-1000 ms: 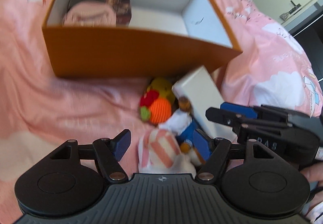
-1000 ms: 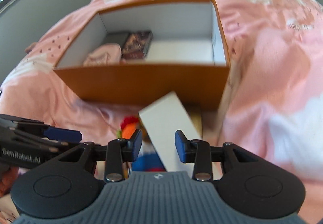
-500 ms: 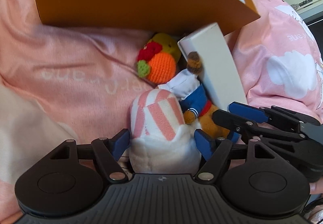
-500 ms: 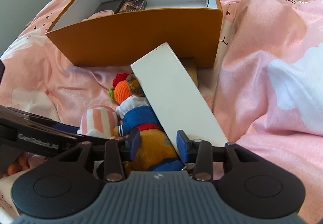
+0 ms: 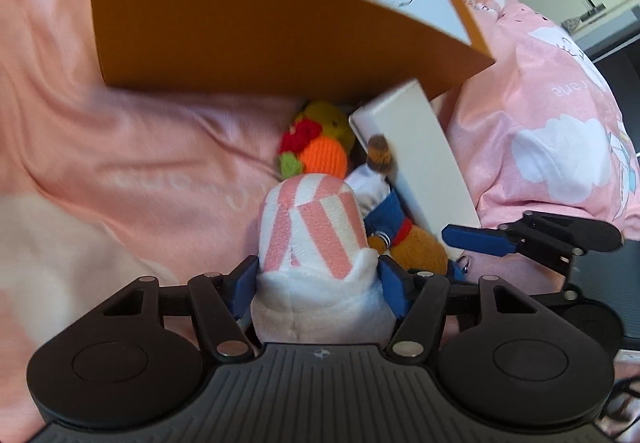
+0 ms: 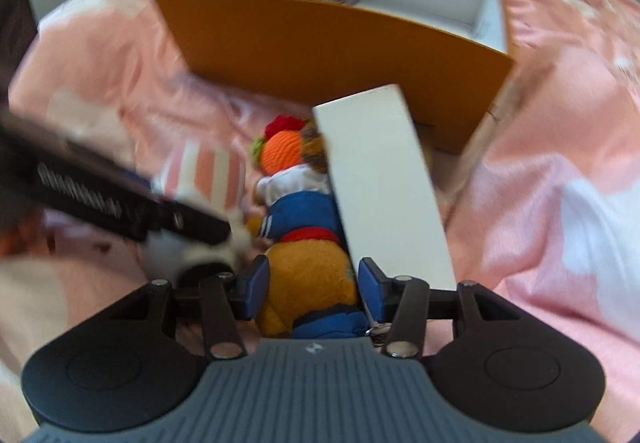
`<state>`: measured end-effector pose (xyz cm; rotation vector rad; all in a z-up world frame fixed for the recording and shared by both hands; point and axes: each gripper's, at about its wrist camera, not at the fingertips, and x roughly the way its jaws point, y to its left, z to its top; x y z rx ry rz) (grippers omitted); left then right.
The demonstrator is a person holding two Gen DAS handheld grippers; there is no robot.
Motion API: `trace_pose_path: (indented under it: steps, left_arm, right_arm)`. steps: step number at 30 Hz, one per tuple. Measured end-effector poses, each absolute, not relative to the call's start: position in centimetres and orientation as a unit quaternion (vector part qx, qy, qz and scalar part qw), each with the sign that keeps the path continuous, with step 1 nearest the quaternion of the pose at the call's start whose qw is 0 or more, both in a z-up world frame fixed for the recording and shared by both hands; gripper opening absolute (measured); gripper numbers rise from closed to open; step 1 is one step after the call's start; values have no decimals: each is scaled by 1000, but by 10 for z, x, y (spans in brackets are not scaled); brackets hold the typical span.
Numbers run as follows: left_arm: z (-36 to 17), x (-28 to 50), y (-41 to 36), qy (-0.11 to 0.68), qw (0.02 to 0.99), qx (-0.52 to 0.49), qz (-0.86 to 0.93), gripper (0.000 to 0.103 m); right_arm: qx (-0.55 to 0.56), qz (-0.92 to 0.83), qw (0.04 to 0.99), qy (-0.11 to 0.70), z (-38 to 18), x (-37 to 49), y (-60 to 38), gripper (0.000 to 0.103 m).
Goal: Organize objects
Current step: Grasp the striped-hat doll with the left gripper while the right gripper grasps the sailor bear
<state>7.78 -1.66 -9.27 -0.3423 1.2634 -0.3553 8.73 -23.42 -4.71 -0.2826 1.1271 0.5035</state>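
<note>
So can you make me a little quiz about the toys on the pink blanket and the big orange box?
1. True or false: the pink-and-white striped plush toy lies between the left gripper fingers.
2. Which toy sits between the right gripper fingers?
A. the orange crocheted ball toy
B. the orange-brown plush bear in blue clothes
3. Fill in: the long white cardboard box leans against the ____ cardboard storage box.

Key: 1 true; 2 B; 3 orange.
</note>
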Motion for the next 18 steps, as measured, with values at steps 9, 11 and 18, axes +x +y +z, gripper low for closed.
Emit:
trace_pose_path:
  steps: [9,11,18]
  left_arm:
    - [-102,77,-10,596,770,-176,-145,78]
    - [-107,76,-11,602,764,-180,-144,82]
    - [-104,71,-10,597,768,-181,-148,74]
  right_arm:
    - [-194,249,785,533,-66,93,-211,57]
    - [-212,243,782,534,-74,93,-206,61]
    - [-215,232,788,528,-79,92,-207,53]
